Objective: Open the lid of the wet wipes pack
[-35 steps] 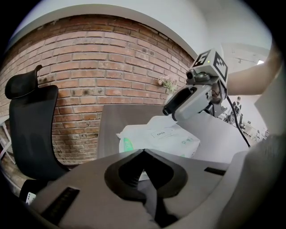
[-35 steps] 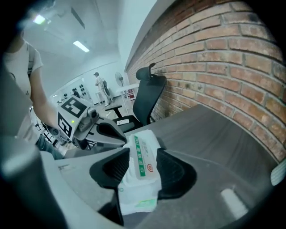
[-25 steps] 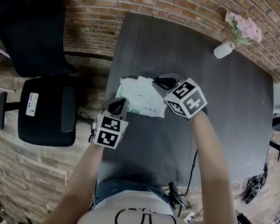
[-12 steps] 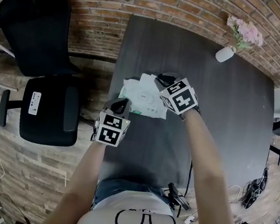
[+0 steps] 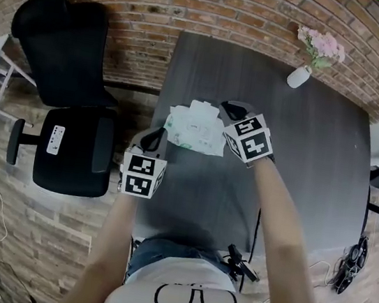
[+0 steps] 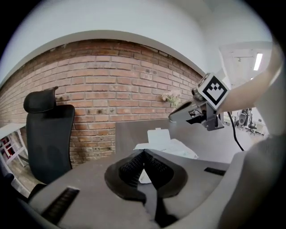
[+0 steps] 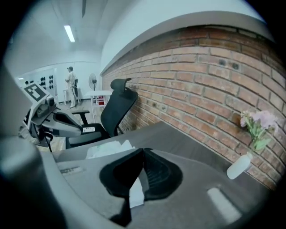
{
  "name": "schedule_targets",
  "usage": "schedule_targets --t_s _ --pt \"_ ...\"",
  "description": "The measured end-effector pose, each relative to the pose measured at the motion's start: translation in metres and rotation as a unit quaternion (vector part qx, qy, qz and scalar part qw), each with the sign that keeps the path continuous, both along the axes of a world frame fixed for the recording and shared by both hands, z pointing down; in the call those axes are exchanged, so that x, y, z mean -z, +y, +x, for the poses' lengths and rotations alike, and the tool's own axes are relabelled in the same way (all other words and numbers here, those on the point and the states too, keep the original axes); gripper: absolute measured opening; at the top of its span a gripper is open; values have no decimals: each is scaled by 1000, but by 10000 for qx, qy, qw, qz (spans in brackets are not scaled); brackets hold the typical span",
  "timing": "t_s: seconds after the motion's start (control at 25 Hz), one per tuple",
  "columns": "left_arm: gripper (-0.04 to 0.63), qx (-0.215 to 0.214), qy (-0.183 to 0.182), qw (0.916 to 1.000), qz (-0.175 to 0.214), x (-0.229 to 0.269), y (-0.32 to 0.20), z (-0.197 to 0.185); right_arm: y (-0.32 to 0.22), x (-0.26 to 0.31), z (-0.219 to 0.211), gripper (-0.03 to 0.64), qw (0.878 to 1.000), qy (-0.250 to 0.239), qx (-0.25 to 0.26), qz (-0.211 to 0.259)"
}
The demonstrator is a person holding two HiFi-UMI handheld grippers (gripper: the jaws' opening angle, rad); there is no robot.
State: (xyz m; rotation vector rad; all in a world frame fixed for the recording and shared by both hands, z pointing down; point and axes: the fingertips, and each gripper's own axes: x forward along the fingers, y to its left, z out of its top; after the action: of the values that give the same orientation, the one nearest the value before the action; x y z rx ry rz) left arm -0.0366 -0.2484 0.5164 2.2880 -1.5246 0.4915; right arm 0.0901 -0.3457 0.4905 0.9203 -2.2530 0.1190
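1. Two claws clench the wet wipes pack [image 5: 194, 132]: the left claw [image 5: 157, 136] pinches its 8 o'clock corner, the right claw [image 5: 229, 110] its 2 o'clock edge.
2. Pack's long axis runs 9 to 3 o'clock over the table [image 5: 311, 137], with its lid [image 5: 201, 108] open at 12.

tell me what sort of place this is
Probably an office or lab workspace: a dark table against a brick wall, a black office chair beside it, and a ceiling strip light.
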Motion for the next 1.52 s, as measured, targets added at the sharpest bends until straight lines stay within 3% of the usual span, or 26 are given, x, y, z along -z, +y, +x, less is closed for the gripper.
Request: schedule_targets --t_s 0.32,0.6,1.04,1.16,1.52 --pt "-2 404 83 9960 788 73 38 -6 70 74 23 -2 9967 -681 -21 439" --pt "-2 410 70 9873 1533 136 71 4 133 136 49 -2 9871 -1278 -183 943" --pt "-2 415 209 9716 2319 208 102 -3 187 198 75 -2 9723 -1487 -469 1743" --pt "-2 460 273 9671 2489 222 104 -5 190 203 83 -2 9713 -1321 -519 1910" --pt "-2 367 328 9628 2657 235 107 1 192 212 101 -2 9639 -1360 -743 2167"
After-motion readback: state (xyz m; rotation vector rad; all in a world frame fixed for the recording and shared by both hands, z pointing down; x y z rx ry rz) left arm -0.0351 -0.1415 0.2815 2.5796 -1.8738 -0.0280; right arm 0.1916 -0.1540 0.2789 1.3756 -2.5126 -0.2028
